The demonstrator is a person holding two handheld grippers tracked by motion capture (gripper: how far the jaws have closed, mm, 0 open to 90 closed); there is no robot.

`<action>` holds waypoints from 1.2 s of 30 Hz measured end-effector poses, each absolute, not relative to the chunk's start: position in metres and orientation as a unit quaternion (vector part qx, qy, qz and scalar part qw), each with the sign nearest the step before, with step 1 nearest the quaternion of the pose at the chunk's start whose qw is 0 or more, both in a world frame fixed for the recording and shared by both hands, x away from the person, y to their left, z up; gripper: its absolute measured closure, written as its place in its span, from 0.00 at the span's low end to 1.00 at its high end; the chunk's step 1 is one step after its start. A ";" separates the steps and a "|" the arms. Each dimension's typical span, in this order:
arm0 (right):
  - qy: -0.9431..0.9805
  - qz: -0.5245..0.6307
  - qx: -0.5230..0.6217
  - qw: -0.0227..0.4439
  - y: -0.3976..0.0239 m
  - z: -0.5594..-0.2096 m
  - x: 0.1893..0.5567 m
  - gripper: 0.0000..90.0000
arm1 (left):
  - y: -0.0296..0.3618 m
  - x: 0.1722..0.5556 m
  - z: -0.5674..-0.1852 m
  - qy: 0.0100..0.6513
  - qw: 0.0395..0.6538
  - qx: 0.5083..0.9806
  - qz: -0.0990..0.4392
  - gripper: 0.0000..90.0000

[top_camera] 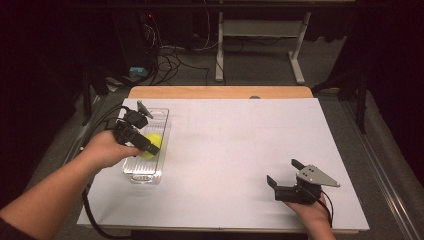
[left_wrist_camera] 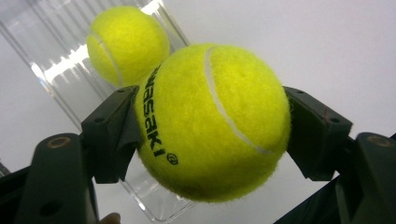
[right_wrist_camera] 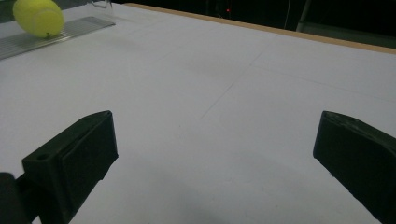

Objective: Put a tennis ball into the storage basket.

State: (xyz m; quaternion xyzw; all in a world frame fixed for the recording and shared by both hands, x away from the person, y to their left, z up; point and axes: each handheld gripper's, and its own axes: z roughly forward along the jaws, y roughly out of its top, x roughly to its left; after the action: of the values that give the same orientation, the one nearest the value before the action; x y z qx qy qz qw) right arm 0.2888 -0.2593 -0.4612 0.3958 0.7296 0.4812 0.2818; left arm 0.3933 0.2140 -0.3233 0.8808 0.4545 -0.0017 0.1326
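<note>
Tennis ball [left_wrist_camera: 212, 121] clamped between the left gripper's [top_camera: 150, 146] two pads, above the clear tray [top_camera: 159, 120]

A second ball [left_wrist_camera: 127, 43] lies in the tray behind; the right gripper [top_camera: 284, 176] rests wide, holding nothing; the tray's far end is cut off in the left gripper view

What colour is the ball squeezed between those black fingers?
Bright yellow-green, with a white seam and black lettering; the tennis ball shows best in the left gripper view.
</note>
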 end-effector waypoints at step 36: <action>0.730 0.481 0.395 0.282 -0.259 -0.462 0.288 0.00 | 0.231 0.397 -0.344 0.471 0.105 0.876 -0.008 0.30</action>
State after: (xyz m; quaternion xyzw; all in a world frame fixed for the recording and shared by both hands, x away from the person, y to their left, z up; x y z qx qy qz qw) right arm 0.2881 -0.2585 -0.4615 0.3953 0.7303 0.4808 0.2816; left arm 0.3968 0.2310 -0.3439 0.8760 0.4705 -0.0076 0.1054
